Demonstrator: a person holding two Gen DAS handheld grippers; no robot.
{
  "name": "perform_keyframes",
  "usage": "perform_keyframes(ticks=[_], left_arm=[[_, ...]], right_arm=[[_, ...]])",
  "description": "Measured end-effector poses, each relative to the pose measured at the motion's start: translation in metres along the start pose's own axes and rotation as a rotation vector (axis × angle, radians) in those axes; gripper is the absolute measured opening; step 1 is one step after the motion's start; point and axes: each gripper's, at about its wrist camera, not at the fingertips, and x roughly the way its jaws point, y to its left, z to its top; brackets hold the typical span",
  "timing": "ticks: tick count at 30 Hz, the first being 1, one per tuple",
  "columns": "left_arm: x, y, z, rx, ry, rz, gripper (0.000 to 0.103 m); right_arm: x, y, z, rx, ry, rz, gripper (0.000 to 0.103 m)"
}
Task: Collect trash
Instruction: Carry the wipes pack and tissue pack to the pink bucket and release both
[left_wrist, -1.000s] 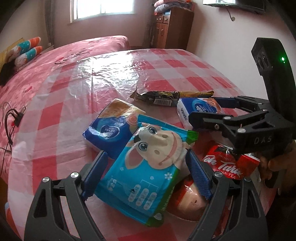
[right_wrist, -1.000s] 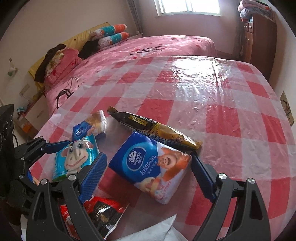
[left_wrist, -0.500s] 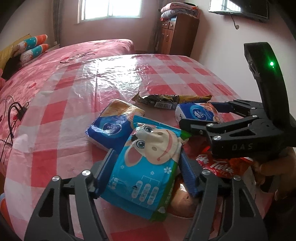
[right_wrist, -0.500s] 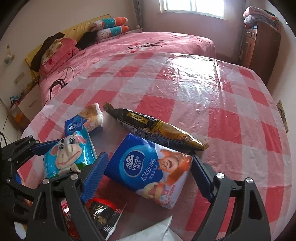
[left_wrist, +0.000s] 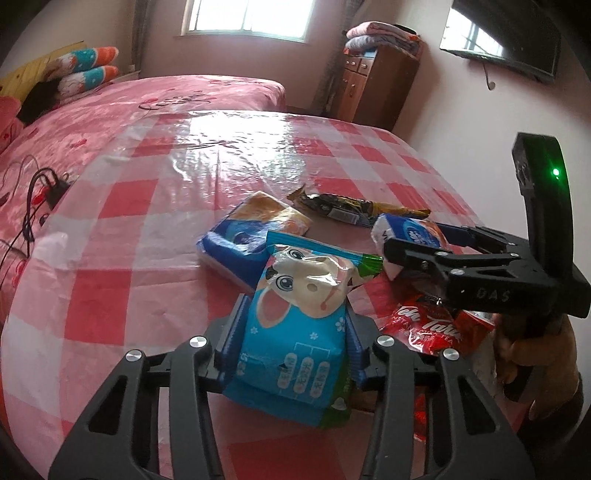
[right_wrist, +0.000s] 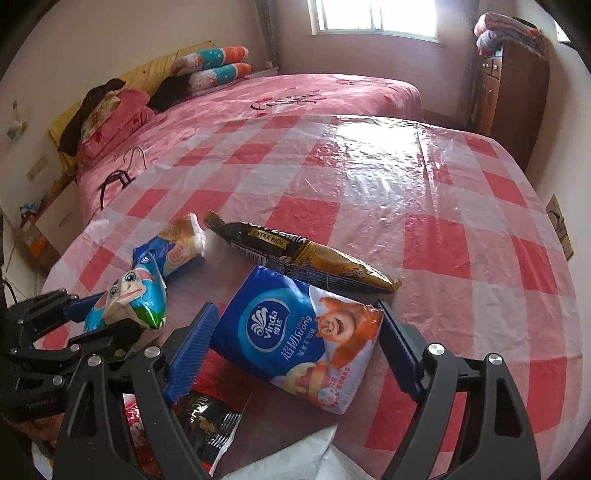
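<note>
My left gripper is shut on a light blue wet-wipes pack with a cartoon cow and holds it crumpled above the table; the pack also shows in the right wrist view. My right gripper is open around a blue Vinda tissue pack, which lies on the table; the jaws stand apart from its sides. A black and gold snack wrapper lies just beyond it. A second blue tissue pack lies left of the wrapper. A red tea packet lies under the right gripper.
The table has a red and white checked plastic cloth. A pink bed stands behind it, with a wooden cabinet at the right. A white bag edge shows at the near side. Black cables lie on the bed.
My left gripper has closed on the cow wipes pack, squeezed it narrow and lifted it. My right gripper has stayed open around the Vinda pack.
</note>
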Motion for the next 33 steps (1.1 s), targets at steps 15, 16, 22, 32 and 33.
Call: perform_keyframes(ticks=[15,16,22,32,33], left_arm=[[-0.03,0.033,-0.007,-0.113,-0.048,0.044,0.047],[-0.033,0.036,-0.007,-0.12,-0.052,0.047,0.047],[-0.049,0.052,-0.014,-0.15,-0.077,0.071,0.047],[-0.076,0.086,-0.029,-0.222,-0.11,0.115,0.047],[-0.08,0.09,-0.031,-0.229,-0.116,0.121,0.047]], right_arm=[[-0.021,0.026,0.005,0.001,-0.061,0.026,0.083],[-0.022,0.028,0.005,0.004,-0.061,0.032,0.083],[-0.028,0.047,0.008,0.005,-0.059,0.092,0.083],[-0.029,0.1,0.009,-0.059,-0.042,0.161,0.083],[-0.029,0.105,0.009,-0.065,-0.04,0.167,0.083]])
